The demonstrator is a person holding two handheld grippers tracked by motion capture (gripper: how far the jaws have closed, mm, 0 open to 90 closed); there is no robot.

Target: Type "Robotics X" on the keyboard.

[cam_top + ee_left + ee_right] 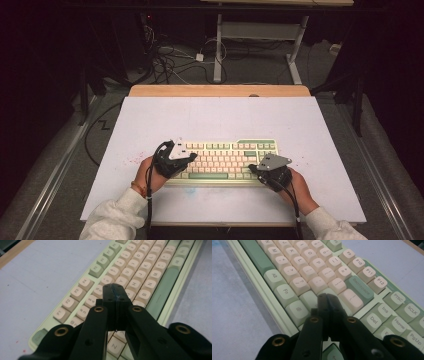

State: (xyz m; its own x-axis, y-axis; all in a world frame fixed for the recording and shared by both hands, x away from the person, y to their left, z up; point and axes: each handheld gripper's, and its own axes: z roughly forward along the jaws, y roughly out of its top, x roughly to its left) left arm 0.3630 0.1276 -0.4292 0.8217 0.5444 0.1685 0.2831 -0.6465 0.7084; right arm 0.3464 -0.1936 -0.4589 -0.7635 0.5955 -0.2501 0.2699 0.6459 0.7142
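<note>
Mechanical keyboard (225, 161), cream and green keycaps, lies flat on white board (215, 117), toward near edge. Left gripper (115, 293) over keyboard's left half, jaws pressed together, nothing between, tips above cream letter keys near G/H. Right gripper (327, 300) over keyboard's right end, jaws pressed together, empty, tips above keys just below Backspace key (359, 290). Wooden table edge (220, 90) beyond board.

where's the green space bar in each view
High view: space bar in the keyboard's near row, between the two grippers.
Left gripper view: right of the shut jaws, running up from centre.
Right gripper view: top left corner.
Shared landmark: the keyboard's pale green near edge.
</note>
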